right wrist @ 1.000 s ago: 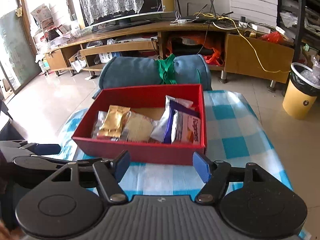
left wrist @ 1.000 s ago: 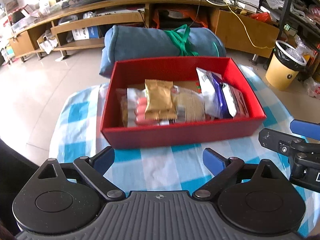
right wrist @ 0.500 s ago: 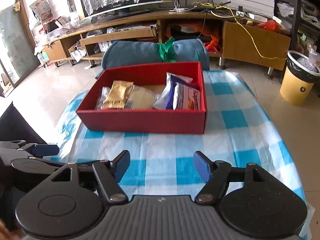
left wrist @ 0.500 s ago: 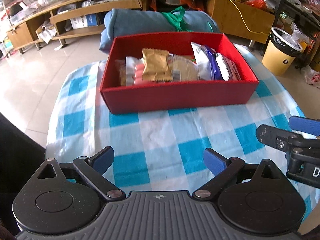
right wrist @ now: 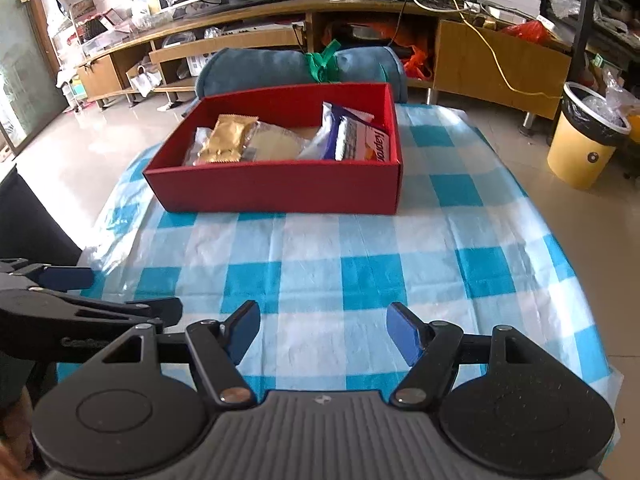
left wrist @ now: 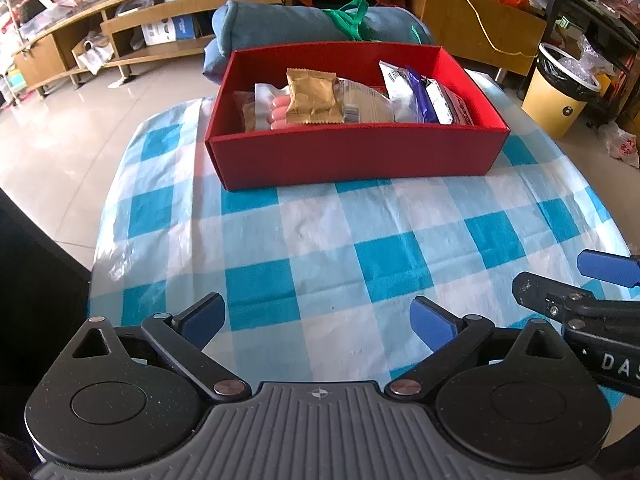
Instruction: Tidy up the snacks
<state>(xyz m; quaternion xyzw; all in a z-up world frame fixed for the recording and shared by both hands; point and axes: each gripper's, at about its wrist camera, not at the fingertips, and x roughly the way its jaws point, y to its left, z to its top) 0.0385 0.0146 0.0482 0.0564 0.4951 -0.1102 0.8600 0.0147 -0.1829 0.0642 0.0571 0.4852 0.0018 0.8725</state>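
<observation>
A red box (left wrist: 356,156) (right wrist: 280,188) sits at the far side of the blue-and-white checked tablecloth (left wrist: 328,240) (right wrist: 360,264). Inside it lie several snack packs: a gold packet (left wrist: 314,96) (right wrist: 228,140), a clear pack of round crackers (left wrist: 366,104) (right wrist: 276,146), a pink sausage pack (left wrist: 276,114) and purple-and-white packs (left wrist: 416,92) (right wrist: 352,136). My left gripper (left wrist: 318,320) hangs over the near cloth, its jaws opening wide with nothing between them. My right gripper (right wrist: 324,330) is beside it, open and empty. Each gripper shows at the edge of the other's view.
A rolled blue bundle (left wrist: 320,24) with a green tie lies behind the box. Beyond it stands a long wooden TV unit (right wrist: 320,28). A yellow bin (left wrist: 560,88) (right wrist: 584,136) stands on the floor to the right. A dark shape (left wrist: 36,280) is at the table's left.
Both grippers have pulled back from the red box, which now looks smaller and farther off, with more bare cloth in front of it. The left jaws have spread slightly wider.
</observation>
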